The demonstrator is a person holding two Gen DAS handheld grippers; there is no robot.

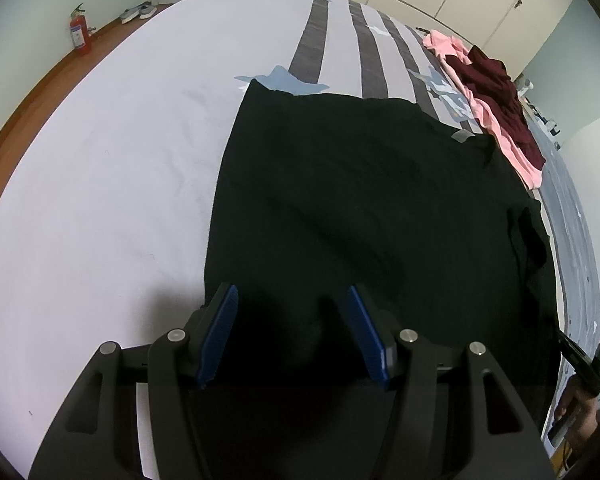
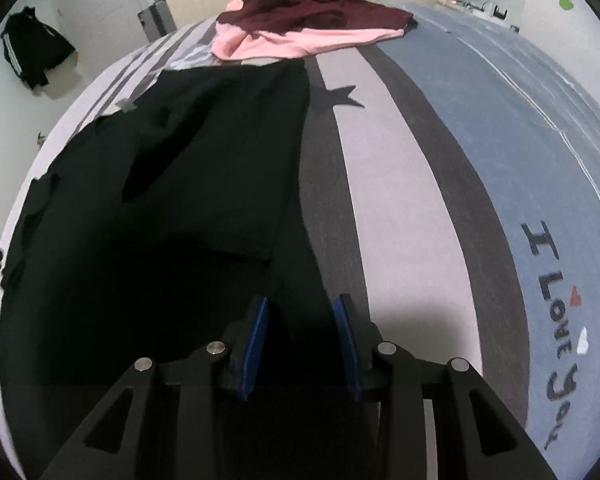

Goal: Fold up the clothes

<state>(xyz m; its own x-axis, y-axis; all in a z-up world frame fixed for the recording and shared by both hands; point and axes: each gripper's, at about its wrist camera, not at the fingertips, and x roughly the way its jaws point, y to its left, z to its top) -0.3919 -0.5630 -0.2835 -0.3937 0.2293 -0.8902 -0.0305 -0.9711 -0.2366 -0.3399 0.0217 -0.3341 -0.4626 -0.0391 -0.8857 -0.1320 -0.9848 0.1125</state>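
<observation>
Your left claw (image 1: 292, 300) stands with its blue pads (image 1: 220, 332) spread wide and nothing between them, poised over the near hem of the black garment (image 1: 360, 208); whether the tips touch the cloth is lost in the dark shadow there. Your right claw (image 2: 303, 312) is also parted, more narrowly, and grips nothing; it sits at the garment's near right edge, where black fabric and a dark bedsheet stripe (image 2: 452, 184) blur together (the exact hem is hard to pick out).

The black garment lies spread flat on the bed (image 1: 100, 200), with a small grey neck label (image 1: 461, 136) at its far end. In the right wrist view a folded-over flap (image 2: 204, 160) lies on top of it, which the left view barely shows.

Beyond it, a maroon garment (image 2: 312, 0) is heaped on a pink one (image 2: 284, 44) at the bed's far end.

Only the left view shows the red fire extinguisher (image 1: 79, 34) on the floor and your hand (image 1: 580, 412) at the frame's right edge. Only the right view shows the sheet's lettering (image 2: 556, 320) and a dark jacket (image 2: 32, 52) hanging on the wall.
</observation>
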